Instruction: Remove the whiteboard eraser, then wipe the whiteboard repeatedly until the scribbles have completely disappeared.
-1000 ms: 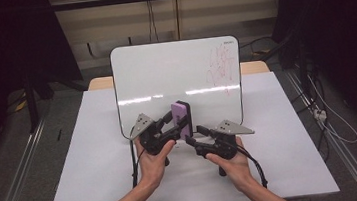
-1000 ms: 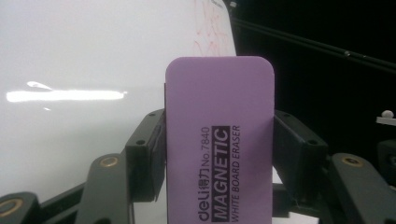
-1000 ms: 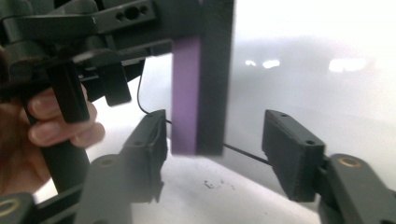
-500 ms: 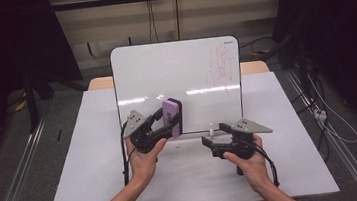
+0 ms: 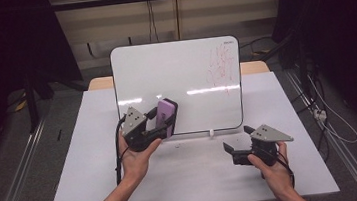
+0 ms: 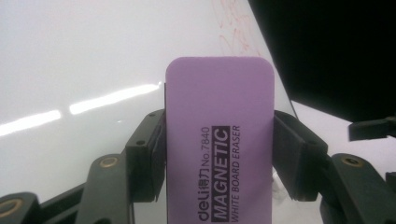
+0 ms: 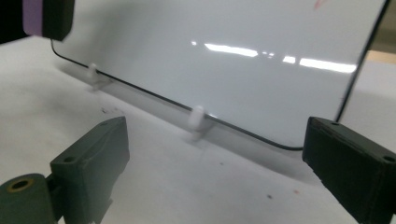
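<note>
Your left gripper (image 5: 161, 125) clamps the purple eraser (image 5: 166, 116), both pads pressed against its long sides, so the eraser stands upright between the jaws just in front of the whiteboard (image 5: 179, 80). Your right gripper (image 5: 236, 147) has just been opening; its jaws stand wide with nothing between them, low over the table (image 5: 200, 178), facing the board's bottom edge.

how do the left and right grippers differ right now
The left gripper is shut on the purple eraser; the right gripper, whose jaws have just been opening, holds nothing. The left is raised before the whiteboard; the right sits low over the table. Both have black jaws.
</note>
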Available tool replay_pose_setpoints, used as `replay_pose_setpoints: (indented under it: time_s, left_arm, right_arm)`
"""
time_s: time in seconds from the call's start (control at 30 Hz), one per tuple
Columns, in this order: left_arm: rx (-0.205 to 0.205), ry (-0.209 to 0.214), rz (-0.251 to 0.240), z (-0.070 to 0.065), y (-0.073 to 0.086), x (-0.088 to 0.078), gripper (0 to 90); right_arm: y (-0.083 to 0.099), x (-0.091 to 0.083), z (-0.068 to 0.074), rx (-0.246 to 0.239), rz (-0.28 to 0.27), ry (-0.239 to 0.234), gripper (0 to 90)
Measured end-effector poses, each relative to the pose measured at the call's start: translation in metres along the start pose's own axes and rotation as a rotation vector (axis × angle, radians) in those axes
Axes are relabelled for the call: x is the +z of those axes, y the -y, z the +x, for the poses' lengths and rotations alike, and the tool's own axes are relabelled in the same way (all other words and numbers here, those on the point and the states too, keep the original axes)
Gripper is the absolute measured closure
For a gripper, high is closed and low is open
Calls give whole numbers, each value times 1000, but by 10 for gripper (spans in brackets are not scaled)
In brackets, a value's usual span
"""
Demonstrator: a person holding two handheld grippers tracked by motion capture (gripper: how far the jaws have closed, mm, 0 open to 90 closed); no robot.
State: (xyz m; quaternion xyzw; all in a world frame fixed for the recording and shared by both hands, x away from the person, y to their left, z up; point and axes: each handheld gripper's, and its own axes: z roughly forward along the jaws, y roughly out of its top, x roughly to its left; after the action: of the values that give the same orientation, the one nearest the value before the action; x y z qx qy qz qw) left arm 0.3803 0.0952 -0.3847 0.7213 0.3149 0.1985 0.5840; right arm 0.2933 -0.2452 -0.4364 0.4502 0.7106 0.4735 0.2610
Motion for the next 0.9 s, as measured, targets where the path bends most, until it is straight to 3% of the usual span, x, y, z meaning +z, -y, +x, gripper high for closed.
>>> replay_pose_setpoints:
  time_s: [0.1,0.23,0.27,0.47,0.63,0.9]
  left_arm:
    - [-4,-3,18,1,-1,0,413]
    - [22,-17,45,2,-4,-1,413]
    - [44,-32,68,2,-7,-1,413]
    - [61,-47,91,4,-19,2,413]
    - [91,-53,100,3,-33,10,413]
    - [87,-53,114,0,-48,31,413]
  right_arm:
    - [5,-4,-3,13,5,4,72]
    - [16,-14,-11,21,29,30,70]
    - [19,-17,-16,38,27,36,70]
    - [16,-24,-25,71,-6,69,72]
    - [17,-24,-28,65,12,70,72]
    - [20,-26,-29,83,-3,72,72]
